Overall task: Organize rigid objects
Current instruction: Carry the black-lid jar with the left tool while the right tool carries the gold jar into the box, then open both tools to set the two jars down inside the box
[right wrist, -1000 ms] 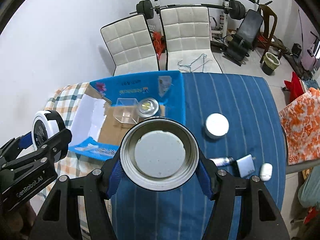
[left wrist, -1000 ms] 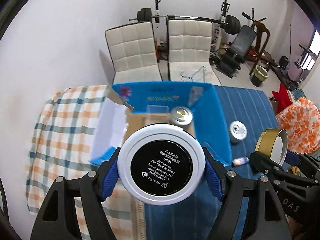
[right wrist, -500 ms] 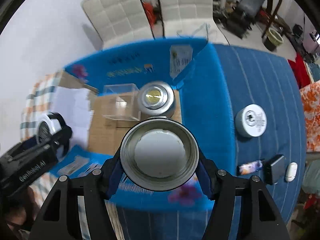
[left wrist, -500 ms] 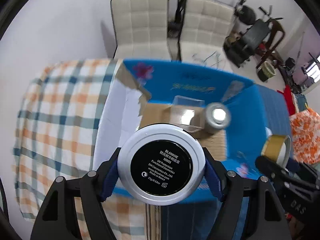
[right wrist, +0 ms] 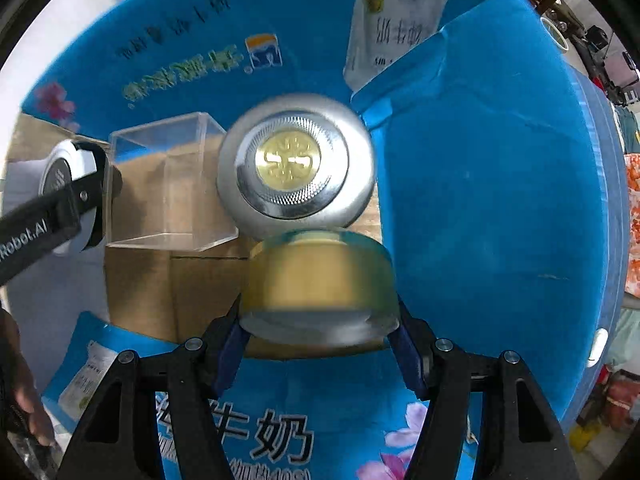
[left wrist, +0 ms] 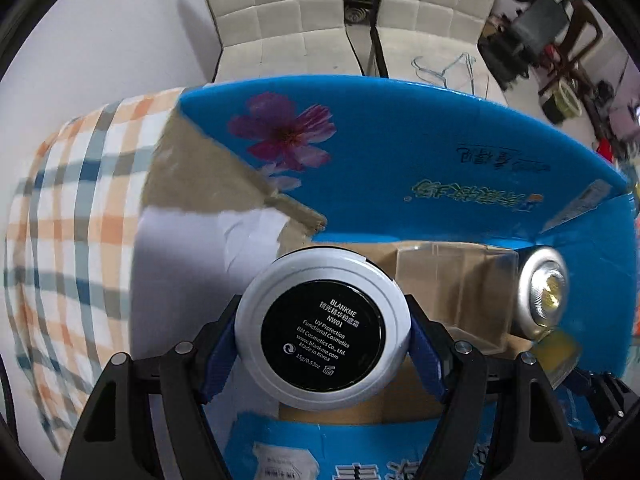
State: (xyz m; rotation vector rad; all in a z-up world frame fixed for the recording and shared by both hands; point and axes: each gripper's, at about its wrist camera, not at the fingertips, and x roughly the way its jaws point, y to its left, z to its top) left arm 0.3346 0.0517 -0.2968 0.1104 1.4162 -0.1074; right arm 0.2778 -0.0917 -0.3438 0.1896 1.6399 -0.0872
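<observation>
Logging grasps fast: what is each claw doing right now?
Left claw: closed on the white cosmetic compact.
Right claw: closed on the gold tin.

Beyond the box you have two white quilted chairs [left wrist: 344, 12], wire hangers [left wrist: 448, 70] on one seat, and a checked tablecloth [left wrist: 72, 216] at left.
</observation>
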